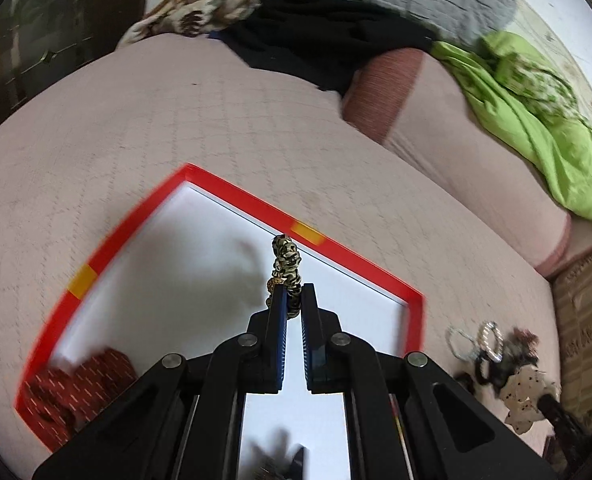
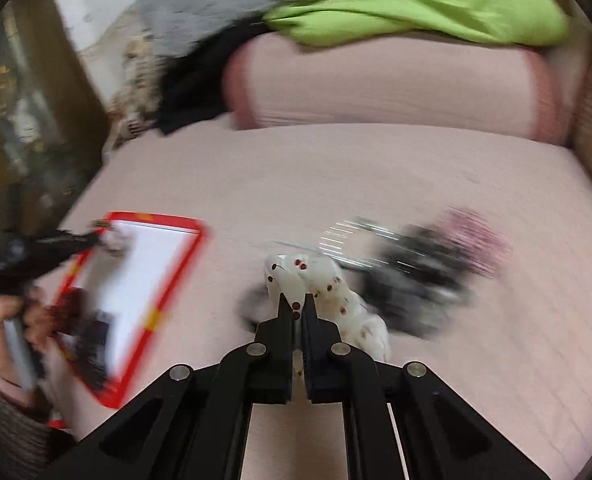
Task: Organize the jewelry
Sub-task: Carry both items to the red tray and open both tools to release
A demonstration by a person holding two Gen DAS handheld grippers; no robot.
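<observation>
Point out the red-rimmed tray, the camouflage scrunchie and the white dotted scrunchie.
red-rimmed tray (image 1: 236, 194): left wrist view, far rim.
camouflage scrunchie (image 1: 286, 260): left wrist view, upper loop.
white dotted scrunchie (image 2: 328, 276): right wrist view, fabric above the jaws.

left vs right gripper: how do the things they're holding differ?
The left gripper is shut on a camouflage-patterned scrunchie; the right gripper is shut on a white scrunchie with red dots. The camouflage one hangs over the red-rimmed tray; the white one is over the pink bedspread. Both are pinched at the fingertips.

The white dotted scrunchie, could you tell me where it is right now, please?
In the right wrist view the white dotted scrunchie is pinched in the right tool, above the pink bedcover, right of the red tray.
</observation>
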